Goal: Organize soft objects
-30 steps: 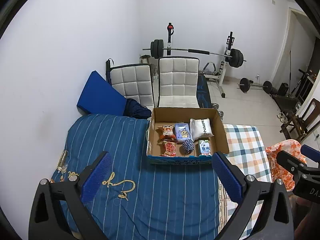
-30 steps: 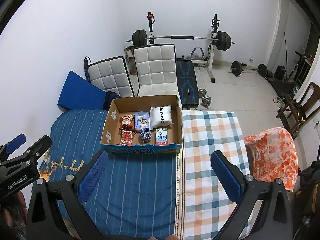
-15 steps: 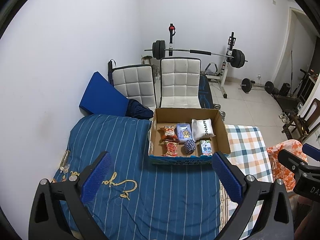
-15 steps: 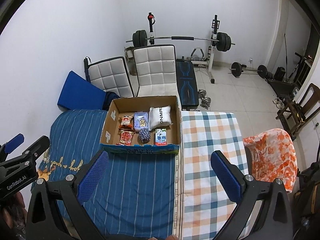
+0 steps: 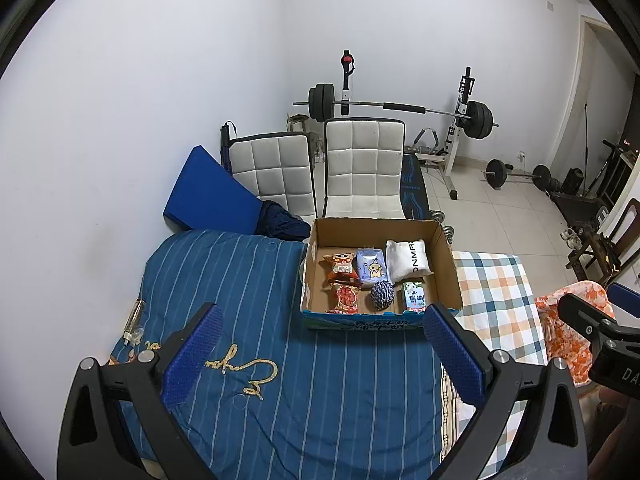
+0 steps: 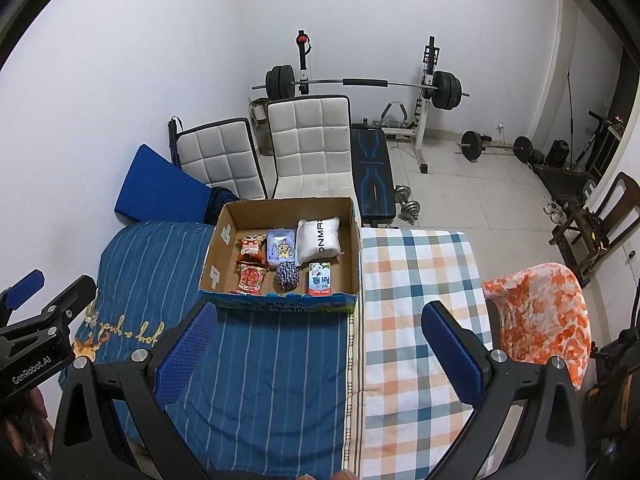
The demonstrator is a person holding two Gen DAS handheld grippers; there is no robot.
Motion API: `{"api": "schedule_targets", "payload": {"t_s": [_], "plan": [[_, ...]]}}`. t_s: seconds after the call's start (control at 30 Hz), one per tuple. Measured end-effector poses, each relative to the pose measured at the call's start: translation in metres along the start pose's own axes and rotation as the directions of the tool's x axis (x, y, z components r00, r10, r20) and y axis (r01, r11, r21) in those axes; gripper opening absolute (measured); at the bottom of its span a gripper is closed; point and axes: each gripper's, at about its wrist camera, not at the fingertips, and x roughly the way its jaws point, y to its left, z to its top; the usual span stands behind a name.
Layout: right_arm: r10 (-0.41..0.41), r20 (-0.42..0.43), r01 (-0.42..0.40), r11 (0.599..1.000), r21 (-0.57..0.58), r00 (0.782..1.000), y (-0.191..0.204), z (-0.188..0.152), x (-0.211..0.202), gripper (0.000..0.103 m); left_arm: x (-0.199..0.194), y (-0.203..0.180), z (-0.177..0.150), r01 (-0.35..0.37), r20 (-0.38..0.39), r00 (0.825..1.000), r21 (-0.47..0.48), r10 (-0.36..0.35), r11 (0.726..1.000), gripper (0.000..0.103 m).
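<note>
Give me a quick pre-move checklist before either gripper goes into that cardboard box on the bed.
1. Left gripper open and empty: ok.
2. Right gripper open and empty: ok.
3. Open brown cardboard box top clear, nothing covering it: ok.
4. Blue-and-white yarn ball in the front row, between the red snack packet and the small green-and-white milk carton; free of both neighbours: cannot tell.
5. White soft pouch with black lettering at back right, leaning on the wall or lying flat: cannot tell.
6. Grippers apart from each other: ok, the left one shows at the far left of the right wrist view.
</note>
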Motion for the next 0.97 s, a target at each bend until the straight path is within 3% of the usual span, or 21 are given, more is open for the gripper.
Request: {"api": "schedule_targets", "payload": {"t_s": [0.97], "plan": [[-0.002,0.001,0.002,1.0,-0.007,1.0,0.0008,0.0021,-0.0021,0.103,-0.0051,-0.0021,-0.0011,-0.002,0.007,1.0,0.001,0.002,1.0,0.103]]}}
